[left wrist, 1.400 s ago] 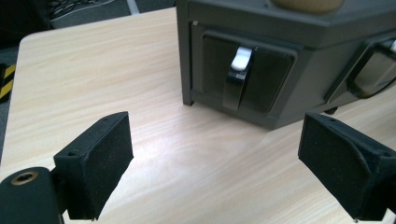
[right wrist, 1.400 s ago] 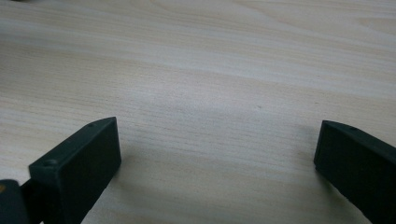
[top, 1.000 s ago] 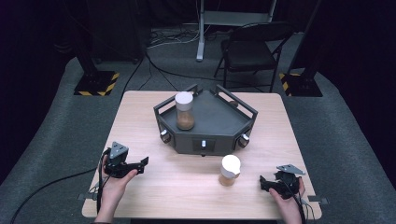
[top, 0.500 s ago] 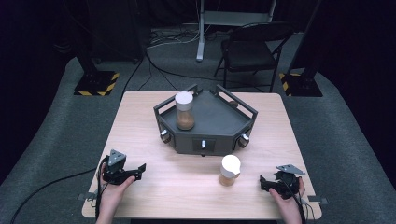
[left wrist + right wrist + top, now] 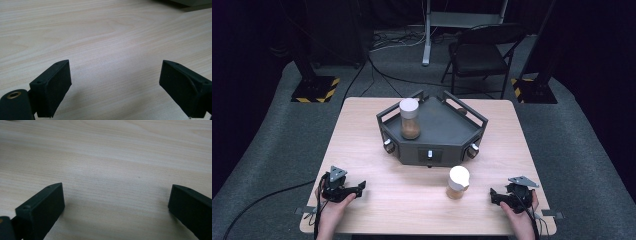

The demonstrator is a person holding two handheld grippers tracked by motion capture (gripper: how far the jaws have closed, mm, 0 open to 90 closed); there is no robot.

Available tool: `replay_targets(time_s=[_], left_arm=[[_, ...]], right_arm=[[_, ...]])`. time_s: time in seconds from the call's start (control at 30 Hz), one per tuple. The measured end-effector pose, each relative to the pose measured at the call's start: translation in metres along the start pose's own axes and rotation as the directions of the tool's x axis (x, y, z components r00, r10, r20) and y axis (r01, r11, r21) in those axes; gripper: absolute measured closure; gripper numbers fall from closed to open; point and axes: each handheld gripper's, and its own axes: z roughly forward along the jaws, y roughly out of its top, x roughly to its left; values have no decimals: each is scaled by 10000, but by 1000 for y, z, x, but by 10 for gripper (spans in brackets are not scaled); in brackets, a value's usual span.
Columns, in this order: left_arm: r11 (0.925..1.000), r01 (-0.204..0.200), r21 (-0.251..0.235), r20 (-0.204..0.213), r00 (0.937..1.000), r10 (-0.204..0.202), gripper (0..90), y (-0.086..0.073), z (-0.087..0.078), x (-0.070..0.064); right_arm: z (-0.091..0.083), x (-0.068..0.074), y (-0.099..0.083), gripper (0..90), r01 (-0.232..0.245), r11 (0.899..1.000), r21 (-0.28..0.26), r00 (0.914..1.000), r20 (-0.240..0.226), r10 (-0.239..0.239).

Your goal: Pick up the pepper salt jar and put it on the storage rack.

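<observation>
Left gripper [image 5: 357, 188]: I hold it low at the near left corner of the table [image 5: 362, 150], jaws spread wide with nothing between them; the left gripper view shows bare wood grain in the gap.
Right gripper [image 5: 493, 196]: I hold it at the near right corner, jaws likewise wide apart and empty, pointing inward toward the middle of the table.
Near jar [image 5: 458, 182]: a white-capped jar with brown contents stands upright on the bare wood, left of my right gripper and apart from it, just in front of the tray.
Tray [image 5: 447, 130]: a dark grey angular tray with raised rails sits at the centre of the table, a small light panel on its front face and a round knob at each front corner.
Far jar [image 5: 409, 119]: a second white-capped jar, brown in its lower half, stands upright on the tray's left side.
Small item [image 5: 461, 111]: something brownish lies at the tray's far right rail; too small for me to identify.
Surroundings: a folding chair [image 5: 479, 52] stands beyond the table on grey carpet.
</observation>
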Motion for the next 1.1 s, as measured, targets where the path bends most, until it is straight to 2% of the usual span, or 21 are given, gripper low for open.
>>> replay_targets(time_s=[0.13, 0.37, 0.47, 1.1], left_arm=[[9997, 13, 238, 51, 10000, -14, 104, -1, 4, 1], [9985, -277, 466, -367, 9989, 294, 104, 1, 8, -9], [9985, -243, 496, -437, 9987, 264, 96, 1, 7, -11], [9977, -259, 619, -411, 9987, 285, 42, 4, 10, -11]], right_arm=[[0, 0, 0, 0, 1, 10000, 2, 10000, 3, -1], [0, 0, 0, 0, -1, 10000, -1, 10000, 4, 1], [0, 1, 0, 0, -25, 10000, 7, 10000, 19, 25], [-1, 1, -1, 0, -19, 10000, 15, 10000, 21, 19]])
